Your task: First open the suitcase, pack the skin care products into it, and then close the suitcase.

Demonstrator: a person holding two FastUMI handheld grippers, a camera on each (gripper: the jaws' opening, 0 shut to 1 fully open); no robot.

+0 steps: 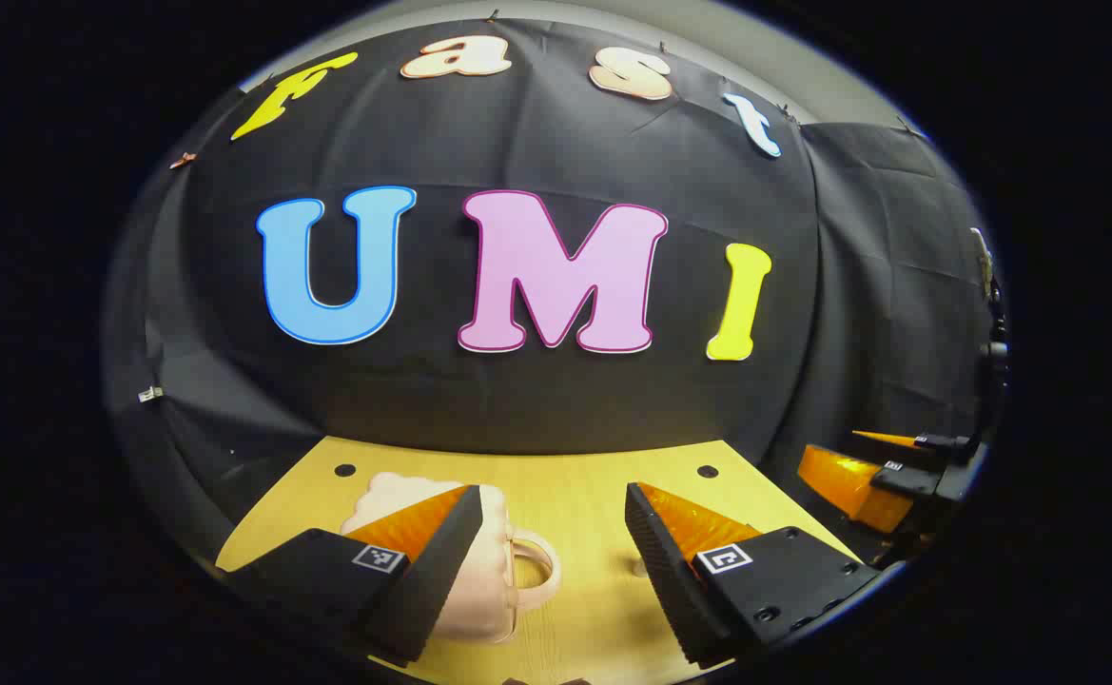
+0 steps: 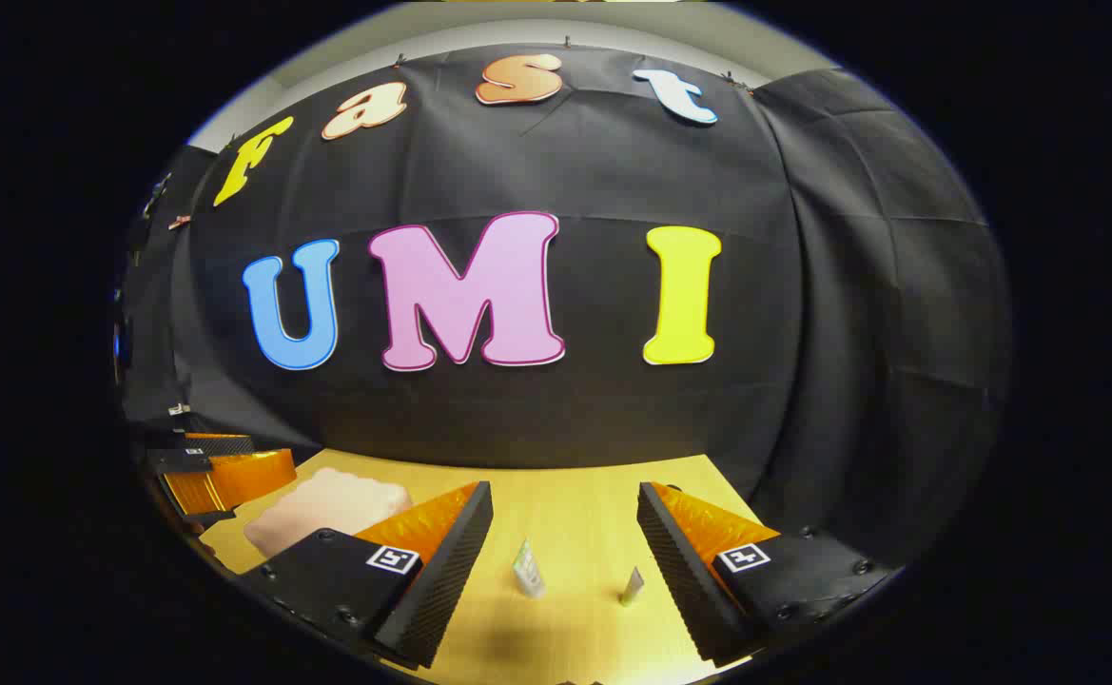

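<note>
- The suitcase [image 1: 479, 580], a small pale pink case with a handle on its right side, lies flat and closed on the wooden bench [image 1: 584, 504]. In the left gripper view it sits near, just behind that hand-held gripper's left finger, which hides part of it.
- In the right gripper view the suitcase [image 2: 327, 509] lies toward the left of the bench [image 2: 575, 514], so it looks placed for the left side to reach first.
- Two skin care tubes lie right of the case and apart from it: a whitish tube [image 2: 528, 569] near the middle, and a smaller tube [image 2: 632, 586] to its right. Both lie between the right tool's fingers as seen from its camera, but nothing touches them.
- The left hand-held gripper [image 1: 556, 561] has its fingers spread wide and holds nothing; it hangs above the bench, aimed at the case's handle side.
- The right hand-held gripper [image 2: 565, 561] is likewise spread wide and empty, pointed over the tubes. Each tool also appears at the edge of the other's view.
- My judgement: the task is at its start, since the case is closed and the tubes are unpacked.
- Nothing stands between either tool and its target; only two dark holes [image 1: 344, 470] mark the far edge of the bench.
</note>
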